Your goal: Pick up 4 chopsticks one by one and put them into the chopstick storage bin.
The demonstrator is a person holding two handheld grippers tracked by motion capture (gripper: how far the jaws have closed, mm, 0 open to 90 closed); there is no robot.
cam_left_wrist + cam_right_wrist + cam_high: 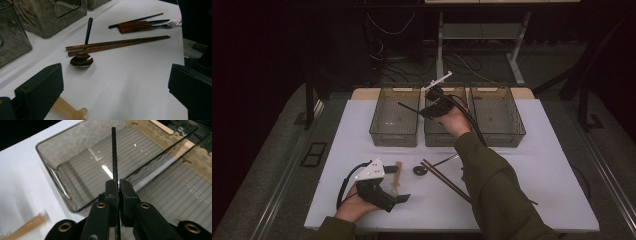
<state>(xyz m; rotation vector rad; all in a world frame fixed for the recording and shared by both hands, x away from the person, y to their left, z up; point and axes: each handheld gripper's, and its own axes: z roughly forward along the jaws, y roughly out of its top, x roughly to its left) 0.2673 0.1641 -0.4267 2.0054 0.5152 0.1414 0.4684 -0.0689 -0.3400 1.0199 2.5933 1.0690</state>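
My right gripper [427, 110] hangs above the row of bins, shut on a thin black chopstick [409, 108]. In the right gripper view the jaws [118, 187] pinch that chopstick [114, 152], which reaches out over a smoky clear bin [50, 170]. My left gripper [398, 183] rests at the table's front left, open. Between its wide jaws [116, 92] is bare tabletop, with a beige utensil handle [70, 110] by the left jaw.
Three clear bins stand side by side at the back: left [394, 137], middle [439, 140], right [504, 137]. A pair of brown chopsticks [117, 45] lies across a dark spoon [81, 60] mid-table. A fork [170, 23] and a wooden-handled utensil [132, 26] lie beyond.
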